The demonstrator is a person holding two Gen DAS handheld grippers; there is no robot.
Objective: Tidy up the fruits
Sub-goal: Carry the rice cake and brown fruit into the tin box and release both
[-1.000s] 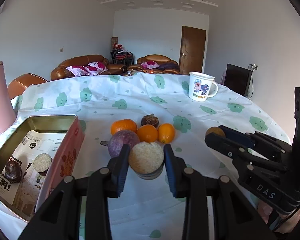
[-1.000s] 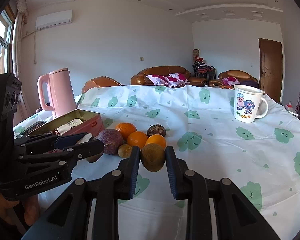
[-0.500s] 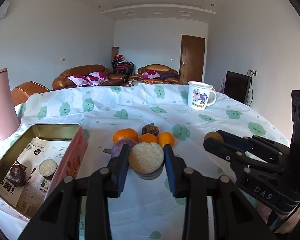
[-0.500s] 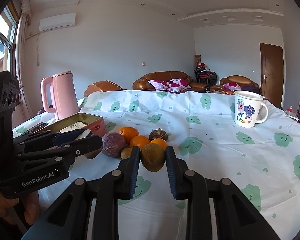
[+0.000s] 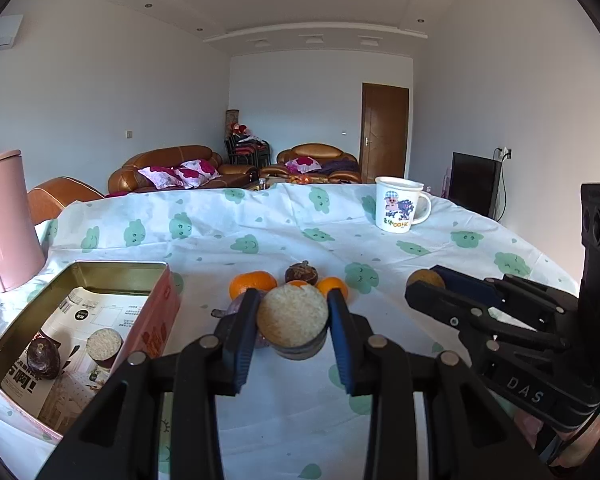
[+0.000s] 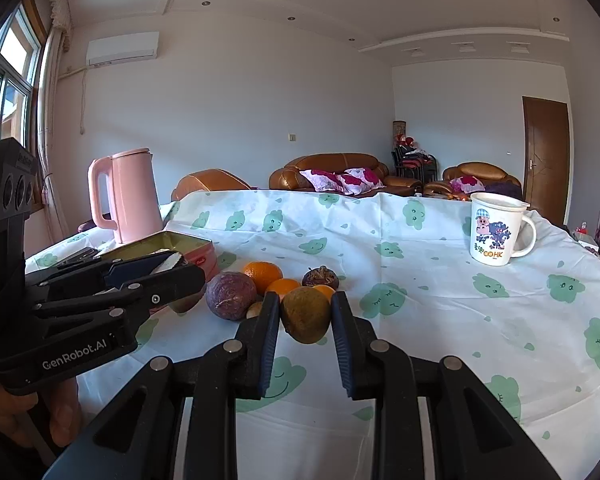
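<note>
Clothed table point(image 6: 440, 312) w/ tin point(image 5: 156, 280), kettle point(image 6: 134, 196), mug point(image 6: 496, 230), oranges point(image 6: 262, 274), passionfruit point(image 6: 230, 296).

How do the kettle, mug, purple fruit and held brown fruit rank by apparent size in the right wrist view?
1. Kettle
2. Mug
3. Brown fruit and purple fruit look alike; the brown one is nearer the camera, so unranked.

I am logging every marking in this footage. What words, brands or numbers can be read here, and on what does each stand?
"GenRobot.AI": side of the left tongs, right wrist view.
"DAS": body of the right tongs, left wrist view.
"OOHK": on the mug, under its cartoon; the characters before it are too small to read.
Printed sheet in the tin: too small to read.
Red print on the tin's side: unreadable.
</note>
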